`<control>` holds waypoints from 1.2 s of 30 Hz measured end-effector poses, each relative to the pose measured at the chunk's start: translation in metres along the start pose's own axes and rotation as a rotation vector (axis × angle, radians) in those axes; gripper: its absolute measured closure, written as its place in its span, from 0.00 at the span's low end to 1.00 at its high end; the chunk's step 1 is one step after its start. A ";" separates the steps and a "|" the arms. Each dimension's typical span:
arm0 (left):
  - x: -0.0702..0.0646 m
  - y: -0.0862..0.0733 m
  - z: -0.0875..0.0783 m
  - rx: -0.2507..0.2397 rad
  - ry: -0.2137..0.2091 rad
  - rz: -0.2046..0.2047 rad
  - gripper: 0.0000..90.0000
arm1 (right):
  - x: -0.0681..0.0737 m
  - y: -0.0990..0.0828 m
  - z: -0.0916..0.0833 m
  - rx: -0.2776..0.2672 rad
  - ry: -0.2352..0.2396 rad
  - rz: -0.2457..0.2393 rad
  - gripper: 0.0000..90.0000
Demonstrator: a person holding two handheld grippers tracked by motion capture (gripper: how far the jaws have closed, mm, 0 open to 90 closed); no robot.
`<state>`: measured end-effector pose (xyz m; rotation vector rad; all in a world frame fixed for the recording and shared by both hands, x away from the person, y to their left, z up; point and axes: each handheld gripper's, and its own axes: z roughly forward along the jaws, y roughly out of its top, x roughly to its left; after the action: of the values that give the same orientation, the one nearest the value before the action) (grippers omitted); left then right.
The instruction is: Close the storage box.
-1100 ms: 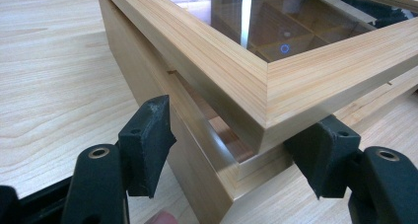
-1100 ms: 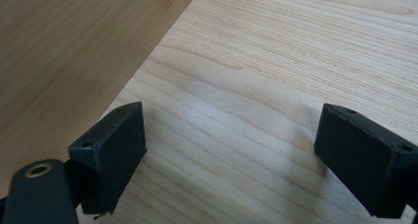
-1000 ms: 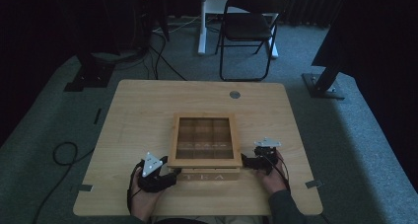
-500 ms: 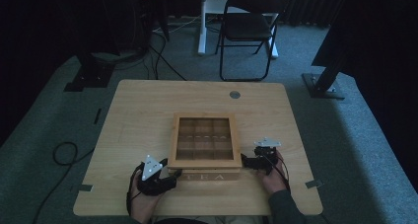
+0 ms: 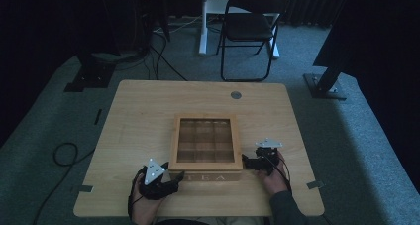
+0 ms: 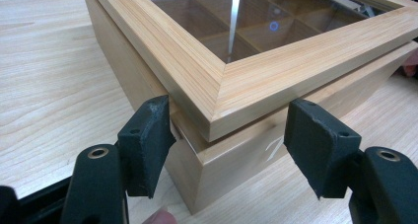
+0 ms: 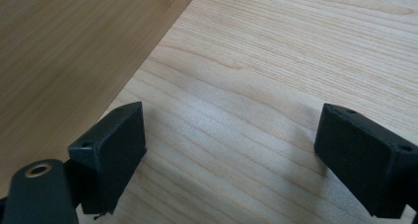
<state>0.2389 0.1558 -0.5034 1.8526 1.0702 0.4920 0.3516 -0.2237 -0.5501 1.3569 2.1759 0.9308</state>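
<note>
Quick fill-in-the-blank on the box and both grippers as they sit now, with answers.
1. The left gripper straddles a ____ of the box.
2. The lid has a ____ pane.
3. The right gripper has nothing between its jaws but bare ____.
4. Both grippers are ____.

Missing words: corner; glass; table; open

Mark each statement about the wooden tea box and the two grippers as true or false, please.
1. The lid of the tea box has a clear pane, with compartments visible below. True.
2. The left gripper is shut on the lid. False: its fingers stand open on either side of the box's near corner.
3. The right gripper is open over bare table. True.
4. The box stands at the table's far edge. False: it stands near the person's edge.
5. A folding chair stands beyond the table. True.
</note>
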 end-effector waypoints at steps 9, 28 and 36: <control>0.006 0.001 -0.008 -0.064 -0.021 -0.056 0.38 | 0.000 0.000 0.000 0.000 0.001 0.000 0.13; 0.022 0.005 -0.018 -0.097 0.020 -0.097 0.38 | 0.000 0.000 0.000 0.000 0.002 0.000 0.13; 0.038 0.006 -0.025 -0.114 0.065 -0.139 0.37 | 0.000 0.000 0.000 0.000 0.002 0.000 0.13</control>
<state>0.2451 0.1990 -0.4892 1.6601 1.1814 0.5227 0.3514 -0.2234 -0.5501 1.3563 2.1774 0.9325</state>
